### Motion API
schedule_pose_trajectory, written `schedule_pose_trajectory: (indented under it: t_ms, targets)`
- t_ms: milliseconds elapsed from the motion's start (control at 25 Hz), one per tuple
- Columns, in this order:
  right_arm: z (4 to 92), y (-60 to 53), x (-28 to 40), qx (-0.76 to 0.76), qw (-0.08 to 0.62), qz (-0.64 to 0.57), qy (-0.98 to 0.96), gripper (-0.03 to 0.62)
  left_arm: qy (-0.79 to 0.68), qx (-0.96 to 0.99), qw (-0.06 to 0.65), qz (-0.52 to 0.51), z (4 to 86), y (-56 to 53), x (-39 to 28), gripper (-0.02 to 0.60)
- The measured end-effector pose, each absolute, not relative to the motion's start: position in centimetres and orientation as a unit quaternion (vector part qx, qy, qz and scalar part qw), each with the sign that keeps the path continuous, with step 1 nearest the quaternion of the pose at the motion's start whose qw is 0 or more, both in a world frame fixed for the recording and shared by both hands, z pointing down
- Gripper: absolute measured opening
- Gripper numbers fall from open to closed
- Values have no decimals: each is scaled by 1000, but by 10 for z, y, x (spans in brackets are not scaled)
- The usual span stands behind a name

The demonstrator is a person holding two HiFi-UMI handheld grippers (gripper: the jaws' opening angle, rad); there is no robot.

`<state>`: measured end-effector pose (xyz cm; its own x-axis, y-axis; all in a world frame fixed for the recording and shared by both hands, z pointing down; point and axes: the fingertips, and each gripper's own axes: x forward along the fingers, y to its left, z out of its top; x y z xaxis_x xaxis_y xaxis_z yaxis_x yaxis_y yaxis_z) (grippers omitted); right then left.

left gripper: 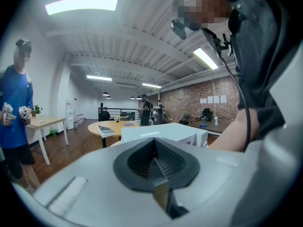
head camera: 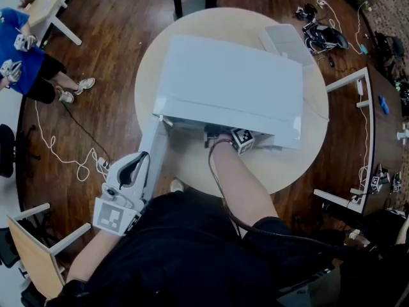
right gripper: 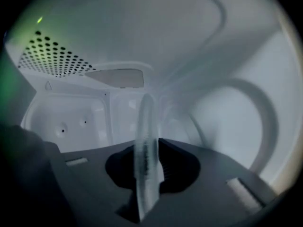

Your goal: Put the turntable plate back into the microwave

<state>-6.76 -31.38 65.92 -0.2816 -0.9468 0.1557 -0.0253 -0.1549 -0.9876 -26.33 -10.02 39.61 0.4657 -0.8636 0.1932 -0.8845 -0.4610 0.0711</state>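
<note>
A white microwave (head camera: pixel 230 82) stands on a round table (head camera: pixel 300 165), its door (head camera: pixel 155 151) swung open toward the left. My right gripper (head camera: pixel 241 139) reaches into the cavity, so only its marker cube and the forearm show from above. In the right gripper view the right gripper (right gripper: pixel 147 167) is shut on the clear glass turntable plate (right gripper: pixel 144 126), held on edge, its rim curving off to the right. The white cavity walls surround it. My left gripper (head camera: pixel 131 171) hangs beside the door's outer edge. In its own view the left gripper (left gripper: pixel 158 162) is shut with nothing between its pads.
A perforated vent (right gripper: pixel 52 56) sits on the cavity's upper left. A flat white slab (head camera: pixel 284 40) lies on the table behind the microwave. A person in blue (head camera: pixel 19 50) stands far left. A chair (head camera: pixel 32 248) is at the lower left, and desks (head camera: pixel 377 126) stand on the right.
</note>
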Motion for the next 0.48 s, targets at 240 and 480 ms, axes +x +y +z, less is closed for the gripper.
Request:
schedule_pose_trajectory:
  t_ms: [240, 480]
  targets:
    - [678, -311, -53, -504, 330, -600, 527, 163, -507, 856, 83, 57, 398, -103, -259, 6]
    - [684, -296, -57, -553, 208, -610, 528, 187, -502, 860, 80, 49, 398, -100, -256, 6]
